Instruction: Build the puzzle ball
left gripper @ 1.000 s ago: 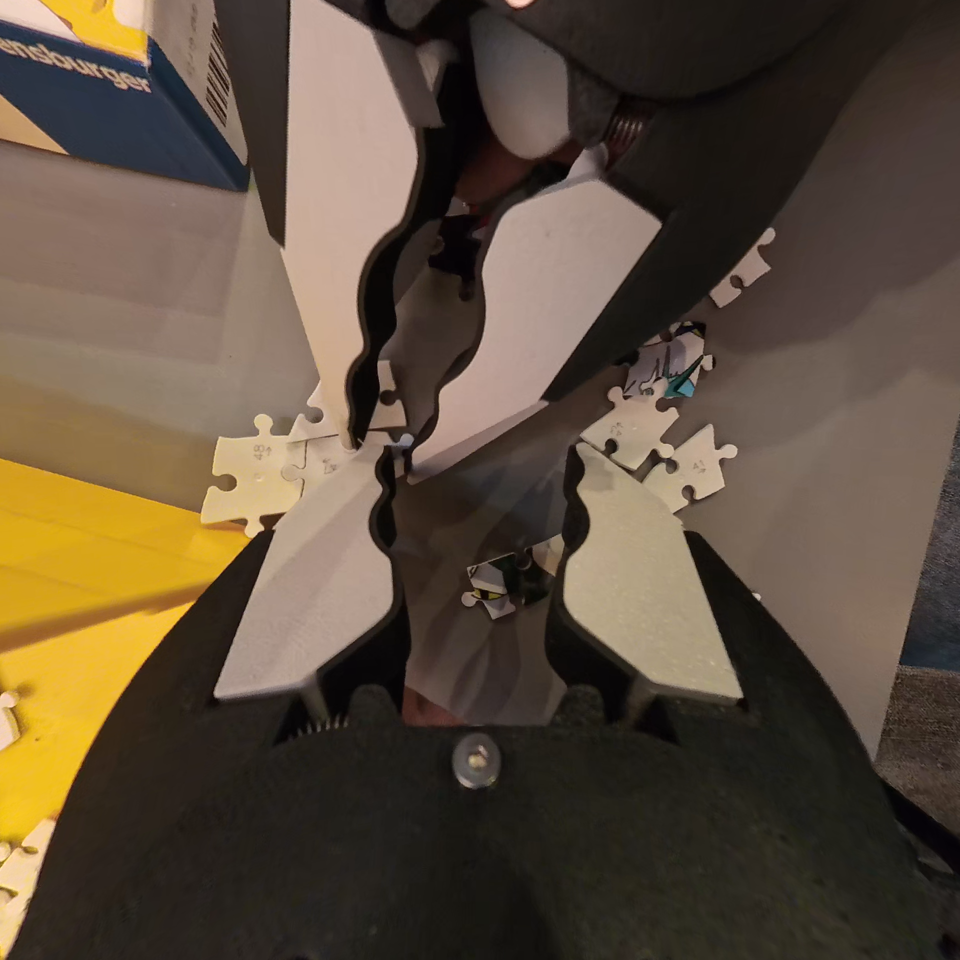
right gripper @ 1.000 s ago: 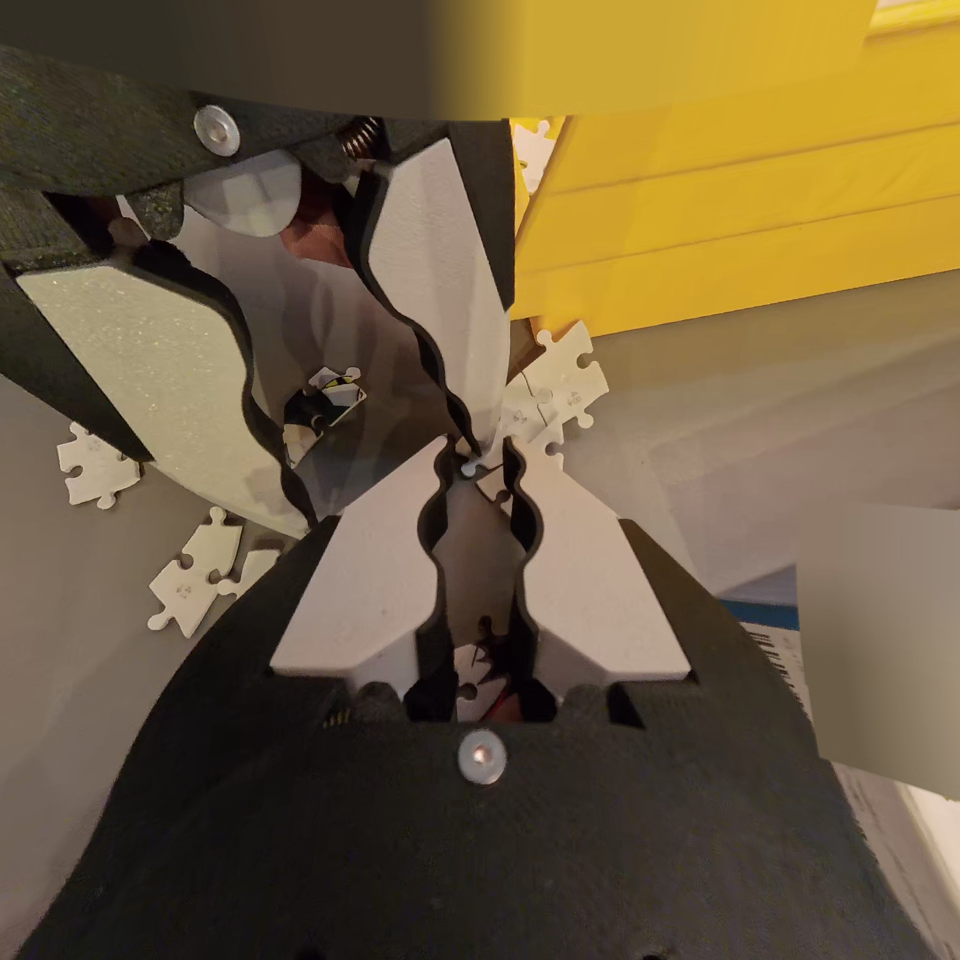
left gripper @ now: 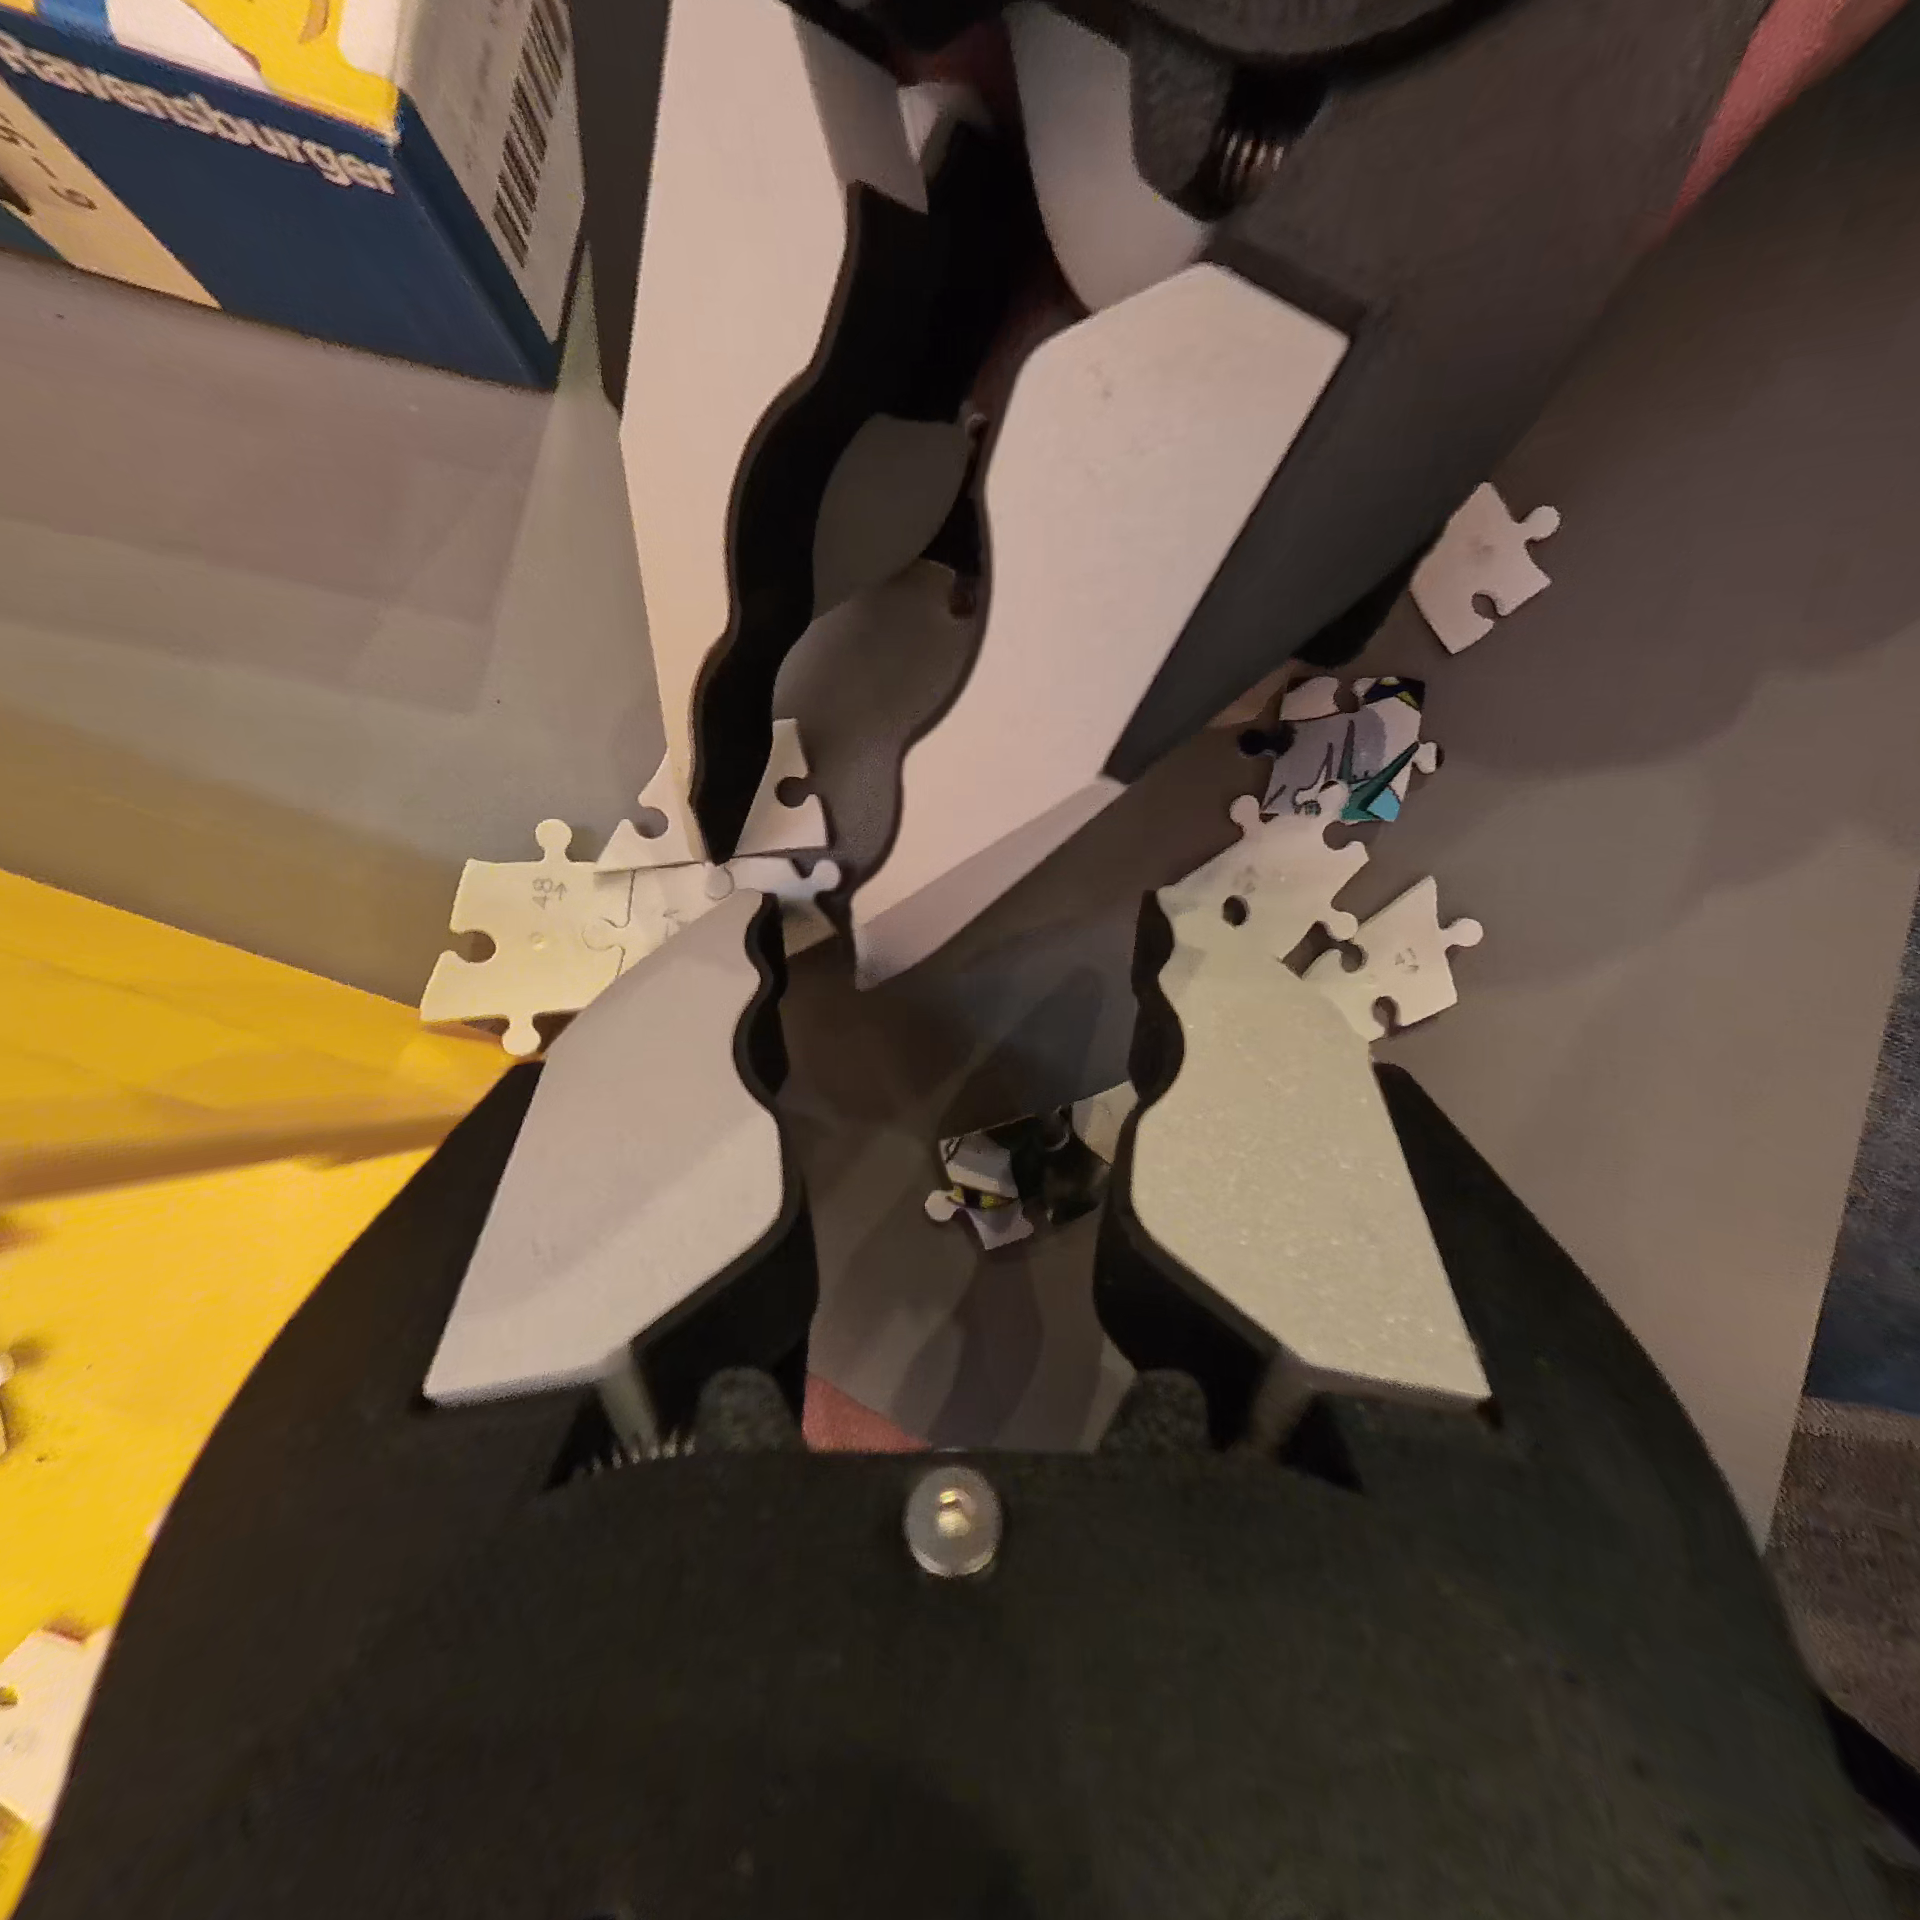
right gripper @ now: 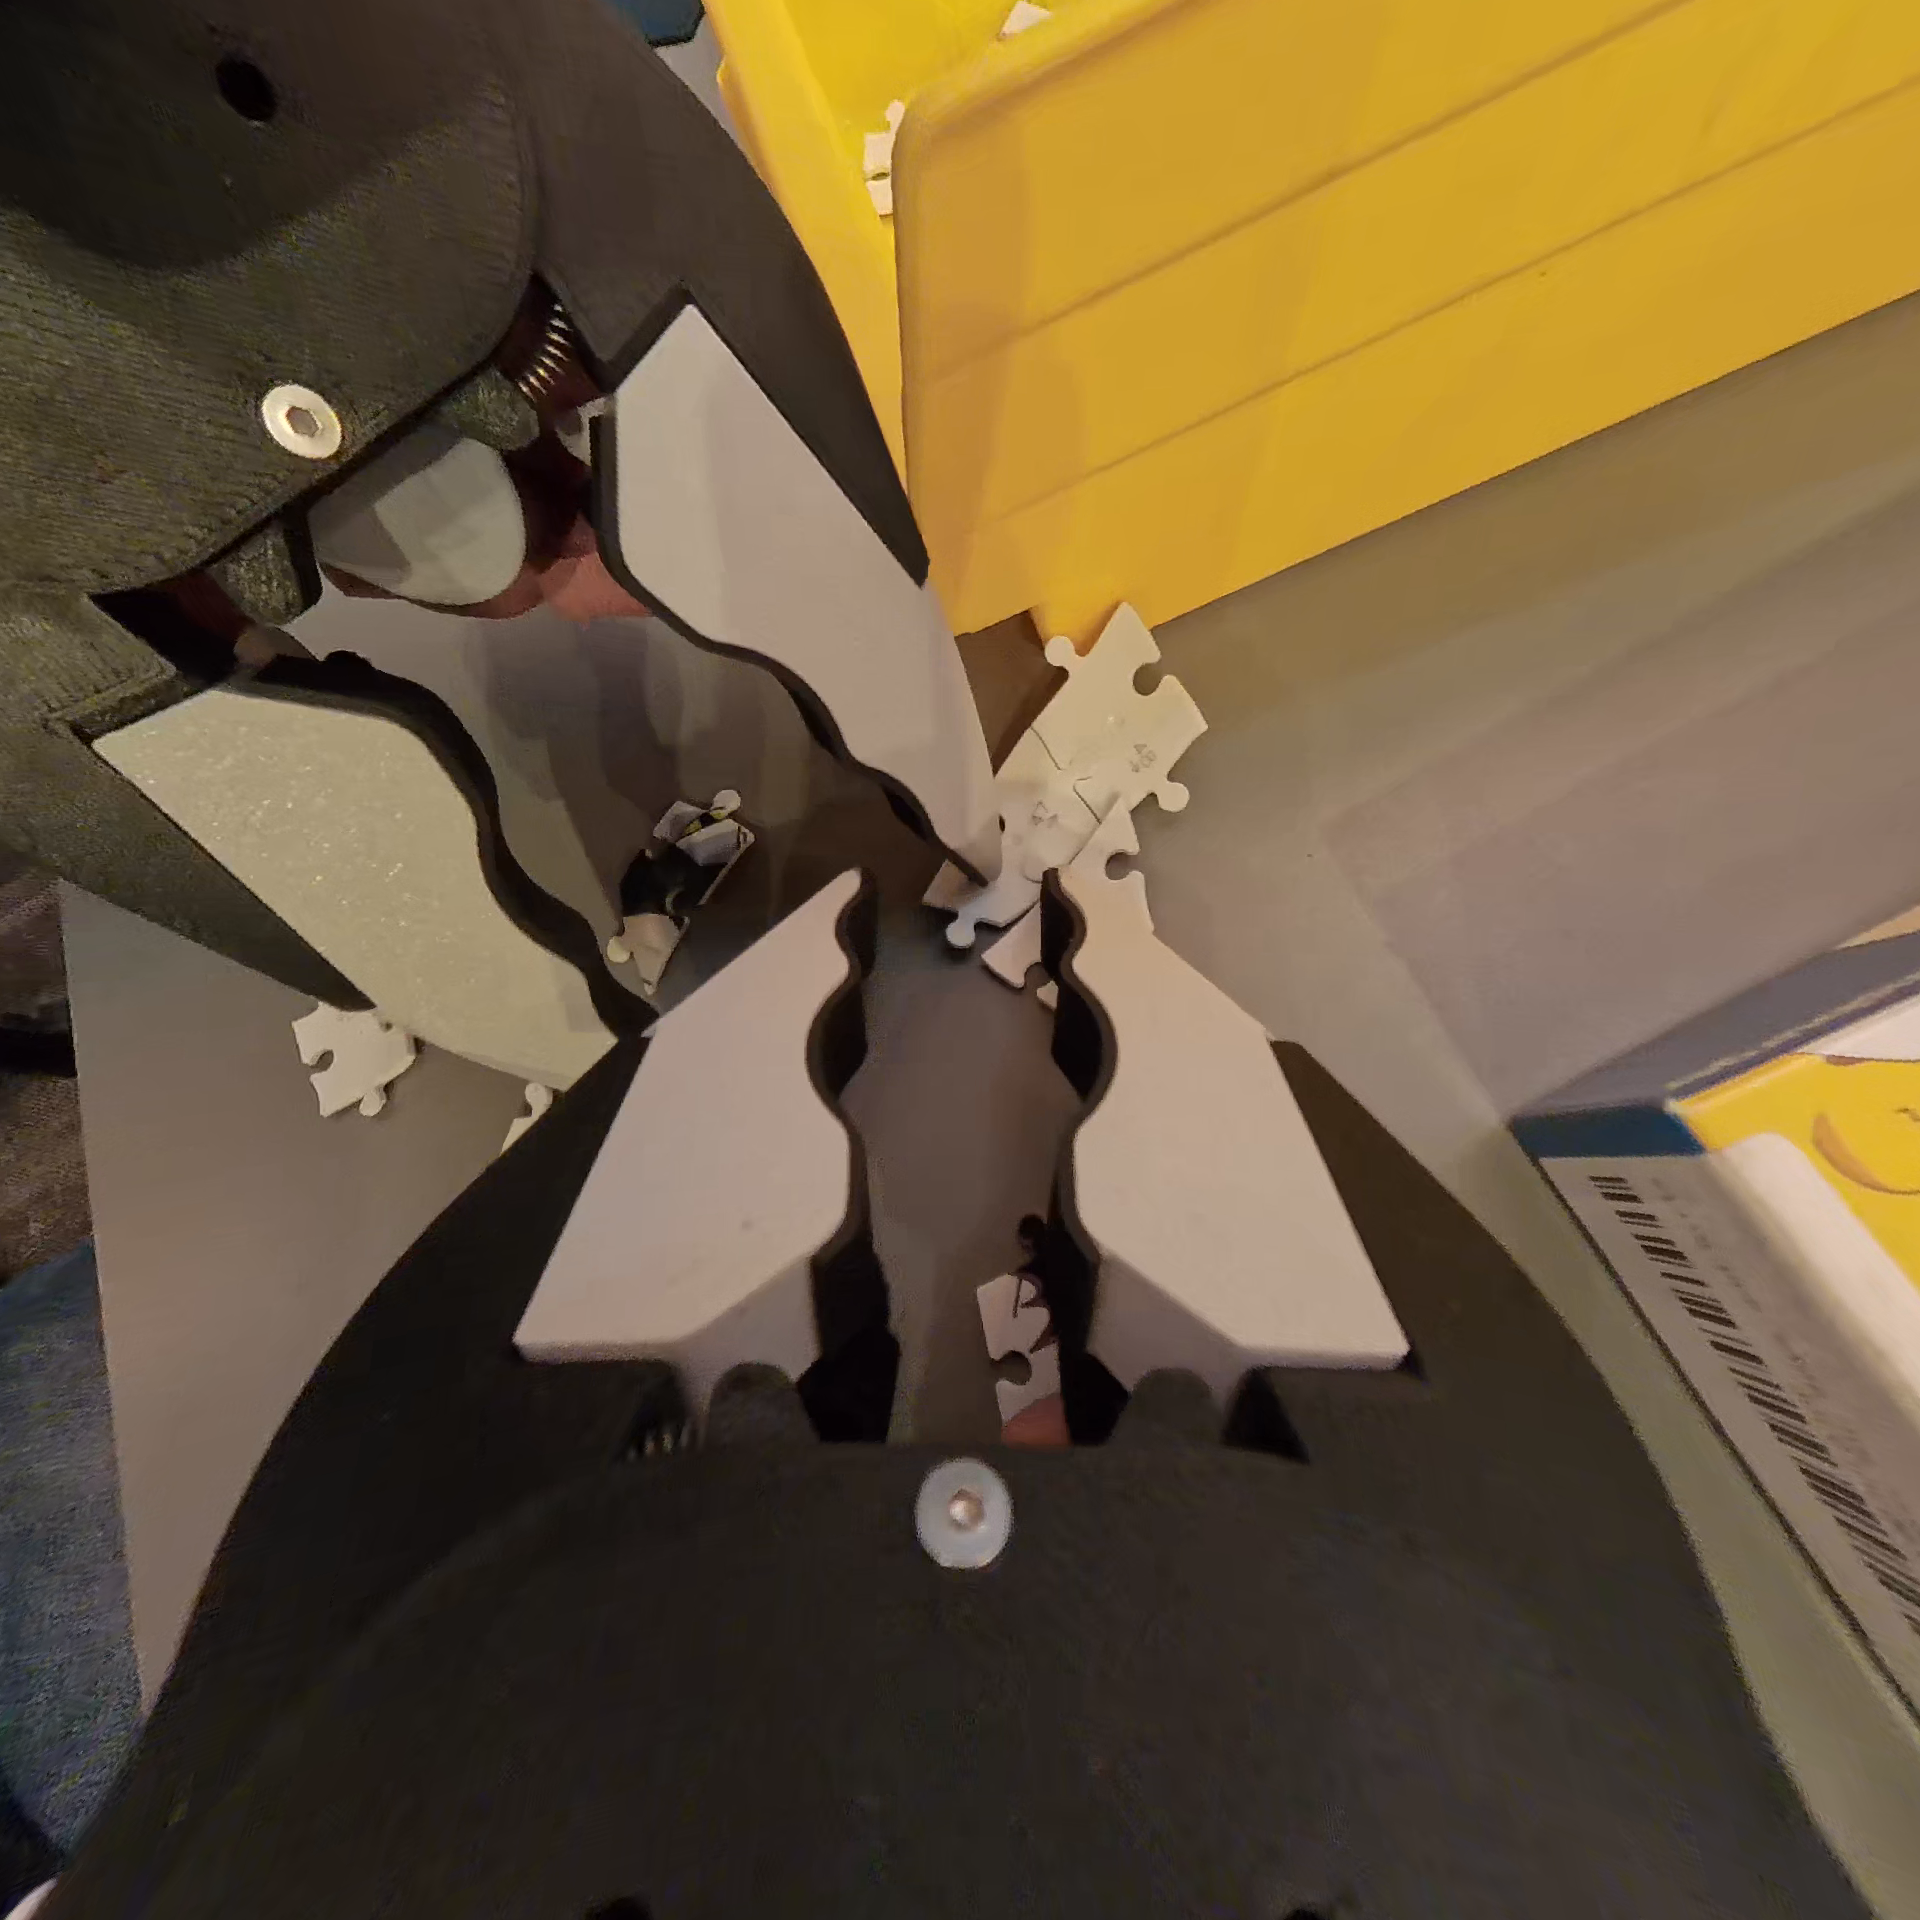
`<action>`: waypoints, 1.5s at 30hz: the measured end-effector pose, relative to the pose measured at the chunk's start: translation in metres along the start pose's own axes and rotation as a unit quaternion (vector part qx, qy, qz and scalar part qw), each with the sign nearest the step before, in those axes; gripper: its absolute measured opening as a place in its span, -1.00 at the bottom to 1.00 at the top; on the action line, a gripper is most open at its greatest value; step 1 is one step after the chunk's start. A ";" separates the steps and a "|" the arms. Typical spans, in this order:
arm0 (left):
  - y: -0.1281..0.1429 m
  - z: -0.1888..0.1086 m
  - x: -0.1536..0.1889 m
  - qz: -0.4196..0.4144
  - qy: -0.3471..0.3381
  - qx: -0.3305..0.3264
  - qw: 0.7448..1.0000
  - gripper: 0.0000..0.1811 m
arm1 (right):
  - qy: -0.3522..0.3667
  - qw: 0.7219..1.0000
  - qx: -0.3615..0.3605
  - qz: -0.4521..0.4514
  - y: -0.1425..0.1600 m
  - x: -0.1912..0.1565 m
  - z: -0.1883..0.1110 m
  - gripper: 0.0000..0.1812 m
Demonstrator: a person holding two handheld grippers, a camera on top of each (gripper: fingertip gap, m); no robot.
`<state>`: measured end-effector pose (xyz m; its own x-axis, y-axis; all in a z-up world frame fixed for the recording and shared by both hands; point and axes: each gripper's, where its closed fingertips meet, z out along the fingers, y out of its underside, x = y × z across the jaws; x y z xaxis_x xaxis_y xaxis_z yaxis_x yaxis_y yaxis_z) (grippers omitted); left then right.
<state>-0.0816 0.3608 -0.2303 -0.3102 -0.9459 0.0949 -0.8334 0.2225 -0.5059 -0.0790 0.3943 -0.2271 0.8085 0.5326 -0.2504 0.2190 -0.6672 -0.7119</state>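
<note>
Puzzle pieces joined into a small white cluster [left gripper: 551, 935] lay face down on the grey tabletop [left gripper: 260, 644], and that cluster serves as the landmark for everything else. Nearest the left wrist camera, the left gripper [left gripper: 956, 966] stood with its jaws wide apart, holding nothing; 1 of its fingertips [left gripper: 727, 935] touched the near edge of the cluster. Between those fingers, nearer than the cluster, lay a printed piece [left gripper: 1003, 1184], face up. Just right of the cluster, beyond the other fingertip, sat 3 loose pieces [left gripper: 1340, 883], 2 face down and 1 showing a print. The right gripper [left gripper: 800, 862] came down from the far side of the cluster, its jaws partly apart, 1 tip pressing on the cluster's far pieces; whether it actually gripped any piece could not be told. In the right wrist view the right gripper [right gripper: 956, 894] had the cluster [right gripper: 1112, 758] just ahead of its tips. A yellow bin [right gripper: 1351, 343] stood touching the cluster's outer edge, with white pieces inside it. Farther behind the cluster rested a blue and yellow puzzle box [left gripper: 239, 187]. A lone white piece [left gripper: 1481, 571] lay well right of the cluster.
</note>
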 end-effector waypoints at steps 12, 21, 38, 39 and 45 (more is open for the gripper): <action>0.000 0.000 -0.001 -0.020 -0.008 0.023 0.999 -0.27 | -0.015 0.999 0.010 0.045 -0.004 -0.014 0.000 -0.38; 0.001 0.001 -0.001 -0.021 -0.008 0.024 0.999 -0.27 | 0.019 0.999 0.022 0.018 -0.012 -0.005 -0.011 -0.25; 0.001 0.001 -0.002 -0.020 -0.011 0.025 0.999 -0.28 | 0.035 0.995 -0.010 0.093 0.007 0.027 -0.011 -0.94; 0.001 0.001 -0.002 -0.020 -0.012 0.024 0.999 -0.28 | 0.033 0.995 -0.003 0.092 0.006 0.027 -0.012 -0.95; 0.000 0.002 -0.002 -0.023 -0.013 0.027 0.999 -0.29 | 0.035 0.998 0.014 0.043 -0.003 0.017 -0.017 -0.99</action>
<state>-0.0804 0.3627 -0.2320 -0.2606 -0.9606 0.0971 -0.8201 0.1672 -0.5473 -0.0567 0.3963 -0.2185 0.8605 0.4348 -0.2656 0.1324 -0.6942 -0.7075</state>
